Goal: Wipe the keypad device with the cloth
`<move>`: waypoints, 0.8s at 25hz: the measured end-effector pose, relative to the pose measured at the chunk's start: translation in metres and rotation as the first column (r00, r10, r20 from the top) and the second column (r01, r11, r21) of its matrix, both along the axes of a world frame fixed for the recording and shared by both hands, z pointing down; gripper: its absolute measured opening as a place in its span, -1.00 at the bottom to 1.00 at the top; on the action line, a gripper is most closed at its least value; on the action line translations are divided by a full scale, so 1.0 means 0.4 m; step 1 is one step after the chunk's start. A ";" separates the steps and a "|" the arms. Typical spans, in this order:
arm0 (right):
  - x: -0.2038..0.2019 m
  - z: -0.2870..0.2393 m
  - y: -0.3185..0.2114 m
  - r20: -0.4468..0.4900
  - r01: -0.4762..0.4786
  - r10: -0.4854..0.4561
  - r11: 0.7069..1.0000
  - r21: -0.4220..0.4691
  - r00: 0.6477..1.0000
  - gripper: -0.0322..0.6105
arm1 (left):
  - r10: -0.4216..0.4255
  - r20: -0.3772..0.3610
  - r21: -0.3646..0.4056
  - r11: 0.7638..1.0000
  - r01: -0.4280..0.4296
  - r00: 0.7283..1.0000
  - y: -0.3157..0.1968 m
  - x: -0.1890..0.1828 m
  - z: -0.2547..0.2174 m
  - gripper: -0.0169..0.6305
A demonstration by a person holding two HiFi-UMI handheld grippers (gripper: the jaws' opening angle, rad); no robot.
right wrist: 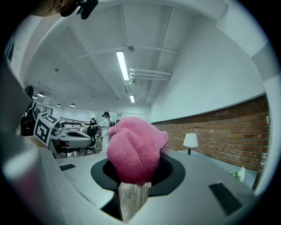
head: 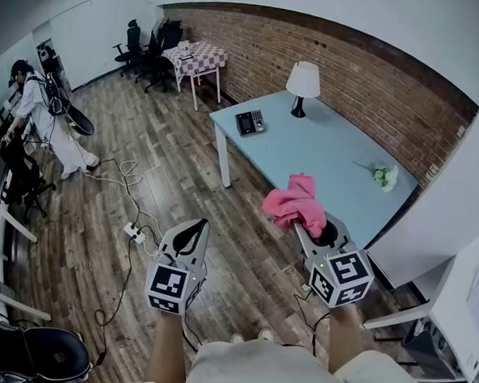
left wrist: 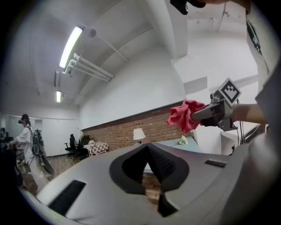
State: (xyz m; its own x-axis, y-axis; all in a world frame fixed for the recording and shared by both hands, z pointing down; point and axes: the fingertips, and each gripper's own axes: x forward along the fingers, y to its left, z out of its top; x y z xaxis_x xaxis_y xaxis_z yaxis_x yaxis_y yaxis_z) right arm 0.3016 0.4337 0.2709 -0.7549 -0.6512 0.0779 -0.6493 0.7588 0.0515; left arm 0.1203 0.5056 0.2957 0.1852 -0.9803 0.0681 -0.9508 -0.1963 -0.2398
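A bunched pink fleece cloth (right wrist: 134,149) is grasped by the right claw (right wrist: 134,181). Its jaws are clenched on the lower end of the cloth, and the rest bulges up out of the black jaw opening, filling most of it. In the head view the cloth is seen against the near edge of the light-blue worktop (head: 327,147). It is held up in the air (the left gripper view shows it raised, clear of any surface).

The left claw (left wrist: 149,150) is fully closed: its two ribbed black pads are pressed together with nothing between them. It is held lower and to the left, above the wooden floor (head: 144,156) and well apart from the worktop.

The black keypad device (head: 250,122) lies flat at the far left corner of the worktop, well apart from the cloth and both claws. A white-shaded table lamp (head: 302,87) stands just beside it, further along the far edge. A small bunch of white flowers (head: 384,177) lies near the right edge.
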 end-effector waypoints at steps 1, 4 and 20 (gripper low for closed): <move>0.001 -0.001 -0.004 -0.003 0.000 0.000 1.000 0.000 1.000 -0.48 | 0.000 0.000 0.002 1.000 0.000 1.000 -0.004 0.001 -0.002 -0.91; 0.001 -0.001 -0.009 0.000 0.000 0.000 1.000 -0.008 1.000 -0.48 | 0.003 -0.006 0.003 1.000 -0.003 1.000 -0.009 0.004 -0.004 -0.91; -0.064 0.017 0.032 0.029 -0.010 0.011 0.999 -0.040 1.000 -0.47 | 0.032 -0.041 -0.031 0.999 -0.033 0.999 0.030 -0.065 0.040 -0.91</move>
